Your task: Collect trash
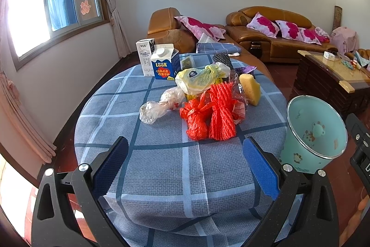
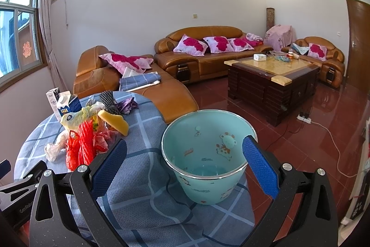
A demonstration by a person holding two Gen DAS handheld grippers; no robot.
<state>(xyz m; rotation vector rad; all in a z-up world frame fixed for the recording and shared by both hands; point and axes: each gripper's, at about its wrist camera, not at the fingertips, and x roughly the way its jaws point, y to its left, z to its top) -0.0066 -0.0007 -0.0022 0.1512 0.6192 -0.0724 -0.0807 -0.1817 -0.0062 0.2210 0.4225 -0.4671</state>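
Nothing collected yet: the bin (image 2: 205, 168) is empty (trash (image 1: 203, 101) piled on the table (image 1: 161, 168)), both grippers (image 1: 185, 168) (image 2: 185, 168) spread wide, holding nothing.

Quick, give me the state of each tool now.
Left tool: open, holding nothing, above the table.
Right tool: open, holding nothing, near the bin.

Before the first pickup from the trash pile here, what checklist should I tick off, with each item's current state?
1. Left tongs open, nothing held: ok.
2. Right tongs open, nothing held: ok.
3. Teal bin upright with mouth clear: ok.
4. Bin fully supported on the table: cannot tell, it sits near the edge.
5. Red net bundle at the pile's near side, unobstructed from the front: ok.
6. Milk cartons upright behind the pile: ok.
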